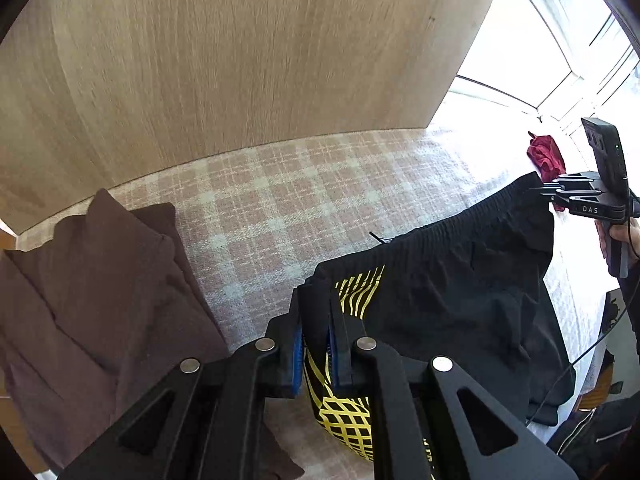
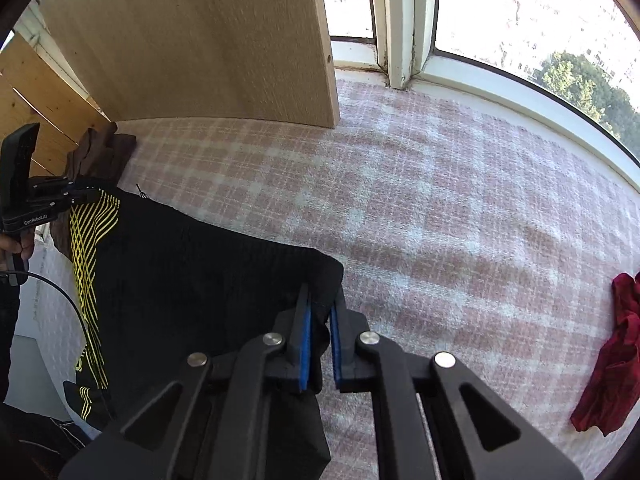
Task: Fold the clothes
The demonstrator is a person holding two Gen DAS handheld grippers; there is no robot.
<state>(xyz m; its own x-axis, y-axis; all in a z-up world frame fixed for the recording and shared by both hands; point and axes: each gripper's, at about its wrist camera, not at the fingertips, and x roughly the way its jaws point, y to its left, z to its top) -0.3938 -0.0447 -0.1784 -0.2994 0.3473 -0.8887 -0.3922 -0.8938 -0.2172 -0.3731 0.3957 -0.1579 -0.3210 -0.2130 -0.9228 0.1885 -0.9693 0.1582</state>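
Black shorts (image 1: pixel 452 292) with a yellow line pattern hang stretched by the waistband between my two grippers, above a pink plaid blanket (image 1: pixel 280 200). My left gripper (image 1: pixel 316 320) is shut on the waistband corner with the yellow pattern. My right gripper (image 2: pixel 319 312) is shut on the other waistband corner of the shorts (image 2: pixel 200 280). The right gripper also shows in the left wrist view (image 1: pixel 544 192), and the left gripper shows in the right wrist view (image 2: pixel 86 196).
A brown garment (image 1: pixel 100 288) lies folded on the blanket at the left. A red garment (image 2: pixel 612 360) lies crumpled at the right. A wooden panel (image 1: pixel 240 60) stands behind the blanket. A window (image 2: pixel 520 20) runs along the far side.
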